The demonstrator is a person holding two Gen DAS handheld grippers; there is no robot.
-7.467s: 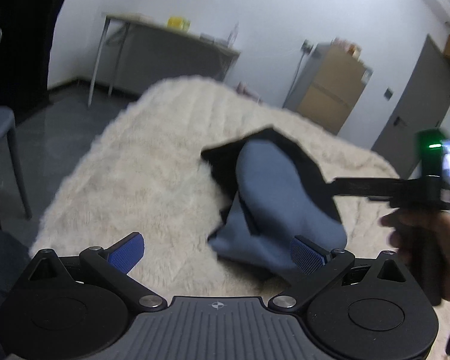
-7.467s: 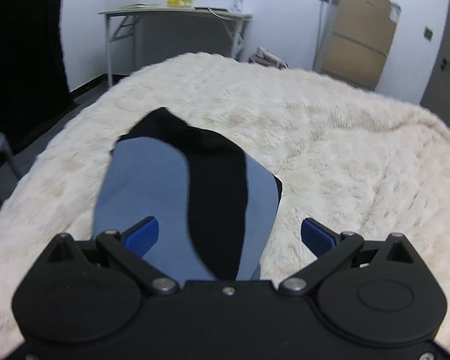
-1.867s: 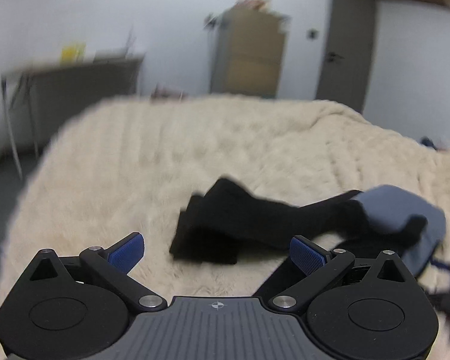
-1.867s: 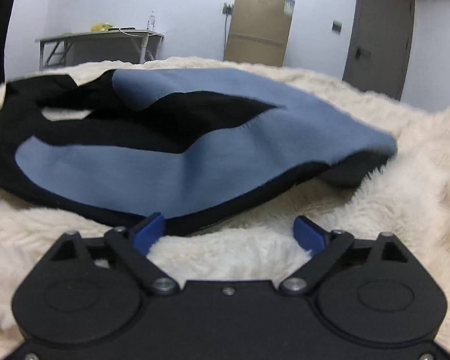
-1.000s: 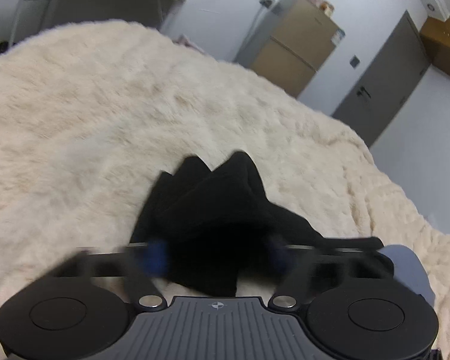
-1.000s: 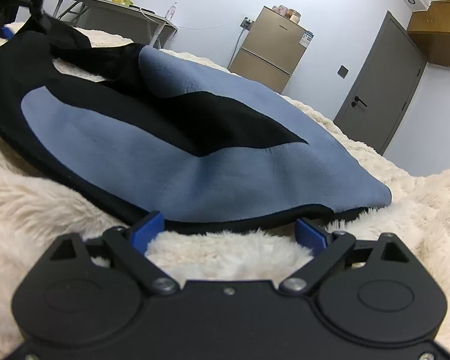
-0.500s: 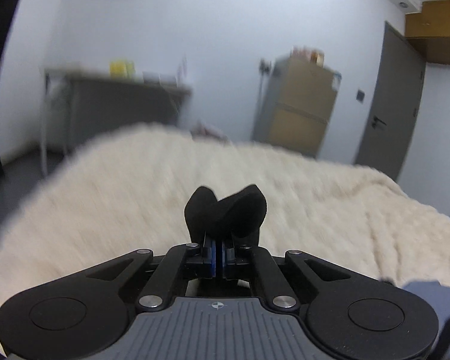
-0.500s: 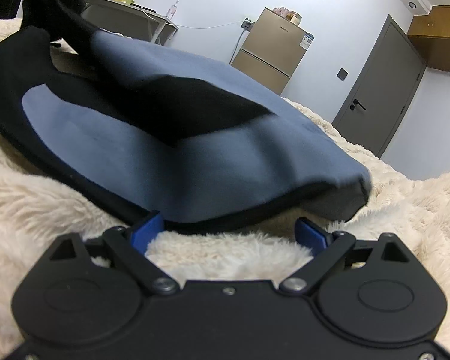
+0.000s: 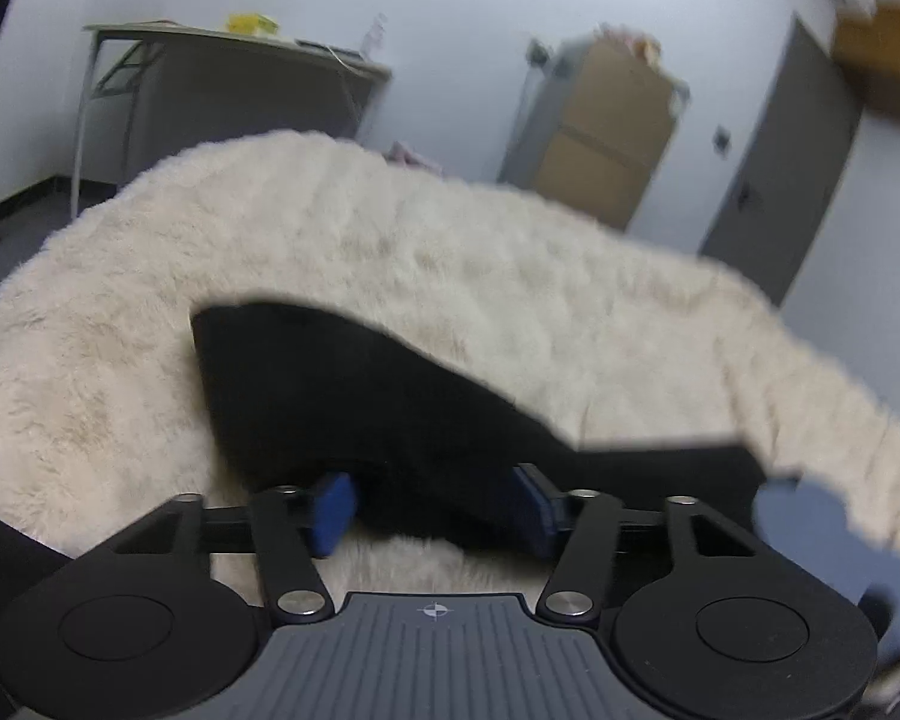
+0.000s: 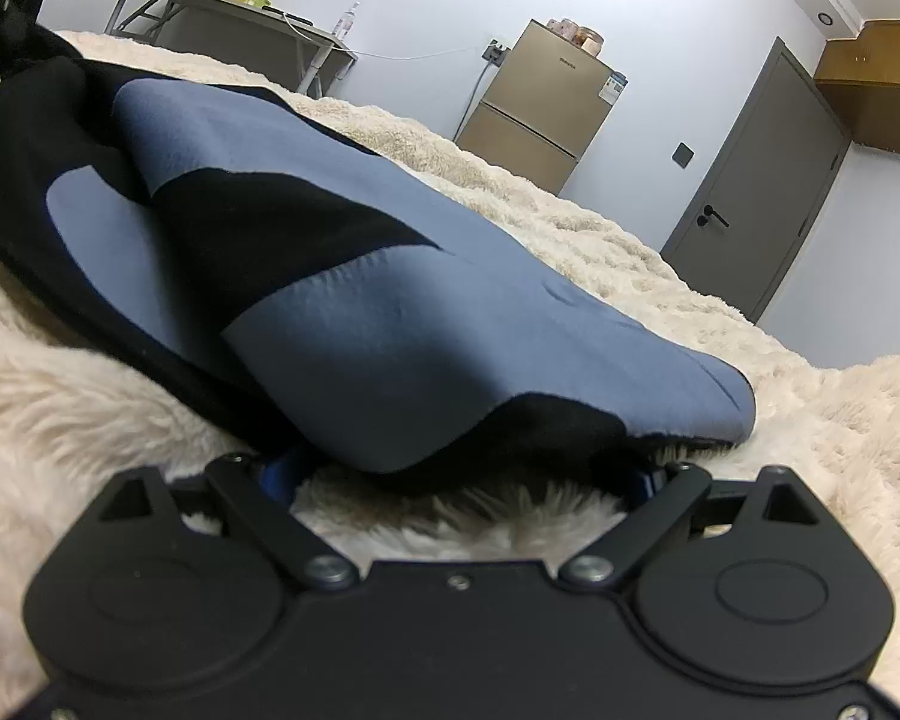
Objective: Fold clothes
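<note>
A soft black-and-blue garment [image 10: 306, 252] lies folded in a rounded mound on a shaggy cream blanket [image 9: 462, 264]. The left hand-held gripper [image 9: 432, 507] has just been opening; black cloth lies loose between its blue pads. The right hand-held gripper [image 10: 462, 477] stands released, the garment's edge draped over its fingers.

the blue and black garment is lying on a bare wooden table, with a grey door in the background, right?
Not quite. The right wrist view shows the blue and black garment lying on a fluffy cream blanket, not a bare wooden table. The grey door is indeed in the background.
</note>
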